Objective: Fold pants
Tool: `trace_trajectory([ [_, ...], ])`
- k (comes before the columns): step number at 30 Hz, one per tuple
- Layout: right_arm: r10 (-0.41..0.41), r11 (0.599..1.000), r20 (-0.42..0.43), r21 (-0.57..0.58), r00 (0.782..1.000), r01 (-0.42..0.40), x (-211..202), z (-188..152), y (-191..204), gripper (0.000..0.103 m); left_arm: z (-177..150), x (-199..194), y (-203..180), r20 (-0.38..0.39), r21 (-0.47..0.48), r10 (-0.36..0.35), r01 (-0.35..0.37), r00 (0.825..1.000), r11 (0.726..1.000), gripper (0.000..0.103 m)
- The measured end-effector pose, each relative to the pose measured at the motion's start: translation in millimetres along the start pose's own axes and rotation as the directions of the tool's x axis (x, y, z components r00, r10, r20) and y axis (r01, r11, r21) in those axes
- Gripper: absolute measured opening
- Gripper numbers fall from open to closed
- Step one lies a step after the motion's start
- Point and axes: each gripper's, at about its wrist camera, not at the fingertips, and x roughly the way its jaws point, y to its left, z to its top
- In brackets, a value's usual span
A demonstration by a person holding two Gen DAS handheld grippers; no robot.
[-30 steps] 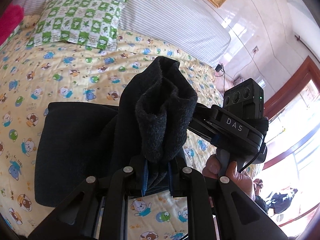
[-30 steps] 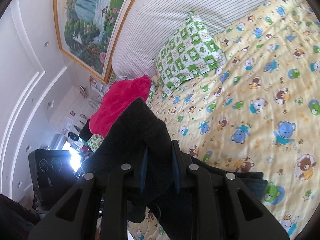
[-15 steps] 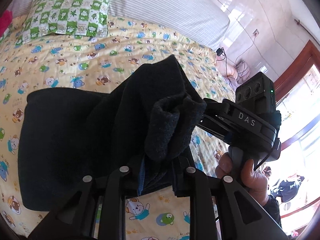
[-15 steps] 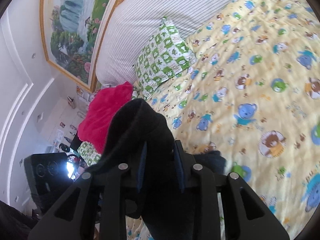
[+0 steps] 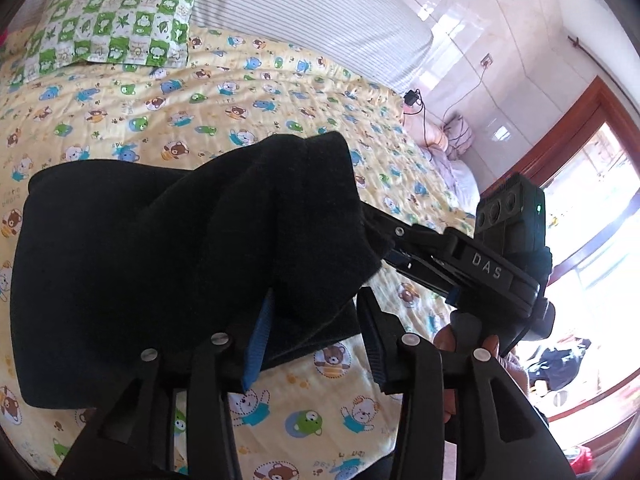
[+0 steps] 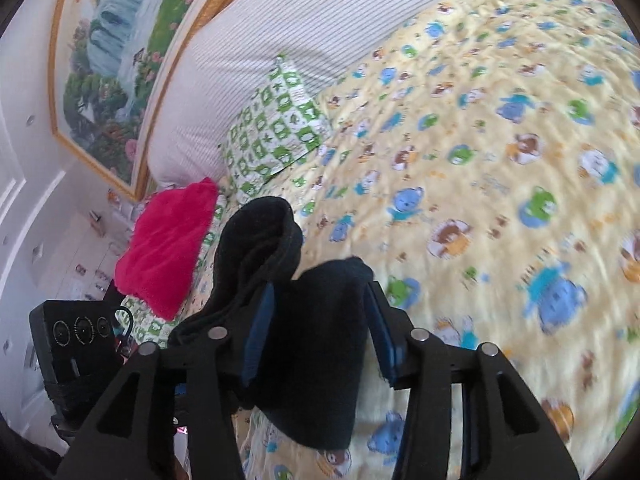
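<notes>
Black pants (image 5: 132, 264): folded bulk lying on the bed (image 5: 280, 80) over its yellow cartoon-bear quilt, one bunched edge raised between the spread blue-padded fingers of the left claw (image 5: 316, 328), which stands released around the cloth rather than clamped on it. Right claw (image 6: 316, 324): likewise released, fingers parted with a fold of the same black fabric sitting loosely between them and a second fold draped just to its left. Surroundings: green-checked pillow (image 5: 112, 28) by the striped headboard (image 5: 304, 4), pink cushion (image 6: 168, 248) beside the pillow, framed landscape painting (image 6: 120, 52) on the wall.
</notes>
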Motion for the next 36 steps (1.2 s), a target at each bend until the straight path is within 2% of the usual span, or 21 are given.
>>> trace_trajectory([
  [4,-0.071,0.997,0.021,0.019,0.997,0.071,-14,-3,-2,0.058,-4,-9,6,0.007,-0.034,-0.019,0.02,1.0,0.999,0.043],
  [6,-0.076,0.997,0.034,0.028,0.997,0.075,-21,-4,-1,0.059,-5,-14,9,0.017,-0.042,-0.022,0.023,1.0,0.999,0.043],
  [8,-0.069,0.997,0.046,0.033,0.997,0.067,-28,-5,2,0.069,-6,-21,11,0.028,-0.046,-0.016,0.018,0.999,0.999,0.043],
  [10,-0.068,0.998,0.057,0.019,0.996,0.067,-32,-6,11,0.072,-7,-28,13,0.043,-0.048,-0.01,0.012,0.999,0.999,0.043],
  [16,-0.078,0.996,0.065,-0.034,0.995,0.08,-34,-8,35,0.072,-9,-48,25,0.083,-0.078,0.009,-0.002,0.997,0.997,0.046],
  [25,-0.111,0.992,0.038,-0.049,0.993,0.112,-22,-15,46,0.073,-11,-75,56,0.133,-0.141,0.064,-0.045,0.989,0.989,0.046],
  [36,-0.157,0.984,0.022,-0.08,0.987,0.158,-9,-18,55,0.08,-11,-100,100,0.17,-0.222,0.128,-0.089,0.977,0.971,0.051],
])
